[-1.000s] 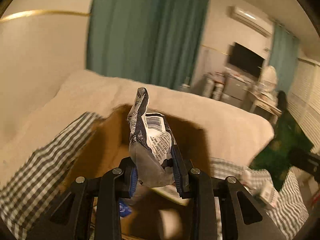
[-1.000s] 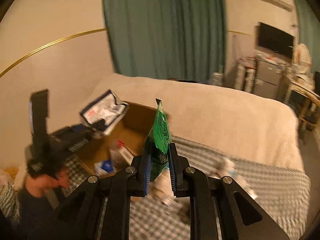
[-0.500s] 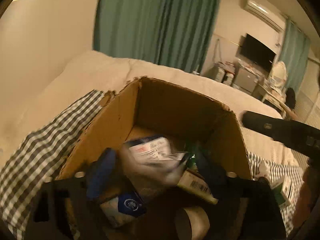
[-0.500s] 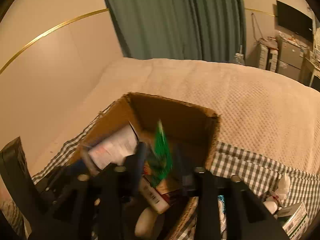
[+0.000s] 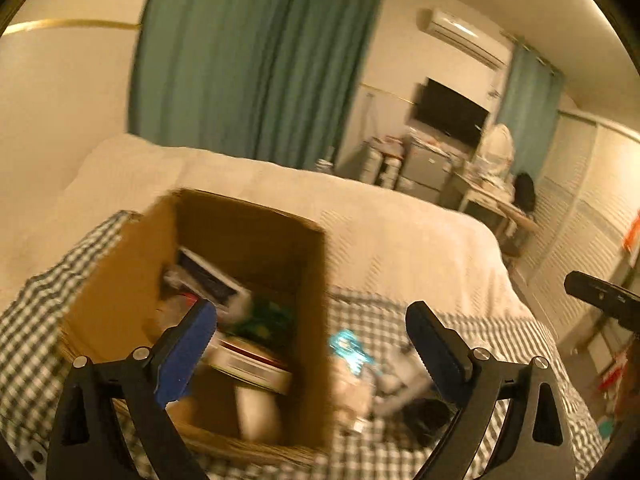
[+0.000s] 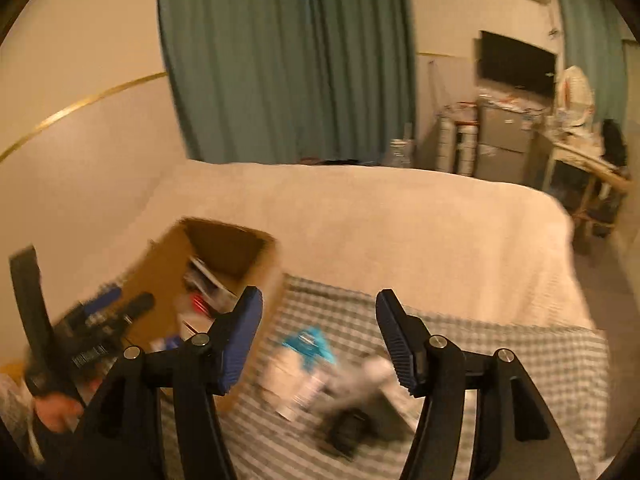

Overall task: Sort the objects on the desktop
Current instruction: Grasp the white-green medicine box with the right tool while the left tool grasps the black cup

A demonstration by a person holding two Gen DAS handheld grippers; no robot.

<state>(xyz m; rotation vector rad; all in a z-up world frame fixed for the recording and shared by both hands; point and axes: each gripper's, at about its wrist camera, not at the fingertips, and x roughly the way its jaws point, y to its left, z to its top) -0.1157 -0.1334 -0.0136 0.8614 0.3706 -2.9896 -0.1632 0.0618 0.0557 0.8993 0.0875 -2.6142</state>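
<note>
Brown cardboard formed the open box (image 5: 120, 280) standing on the checked cloth (image 5: 32, 340), and it already held a jumble of sorted goods: a white-and-dark packet (image 5: 208, 276) leaning near the back wall, something green (image 5: 268, 316) lower down, and a flat carton with a red edge (image 5: 248, 364) toward the front. Blur made the rest of the contents hard to name.

The left gripper (image 5: 312, 336) hung above the box's right wall with its blue-padded fingers (image 5: 188, 344) spread wide and nothing between them. The right gripper (image 6: 320, 336) was likewise released and empty, its jaws far apart, poised over the cloth to the right of the box. In the right wrist view the left gripper's body and the hand gripping it appeared at the lower left.

Judging by this, the sorting was partly done. At least 3 items lay in the box, while a small pile waited on the cloth just beside it: a packet with a turquoise top (image 6: 308, 342), a pale crumpled item (image 6: 372, 376) and a dark object (image 6: 352, 424) nearest the camera. Motion smear hid their exact shapes. What seemed left was to pick these up and drop them into the box, the turquoise-topped packet lying closest to both claws.
</note>
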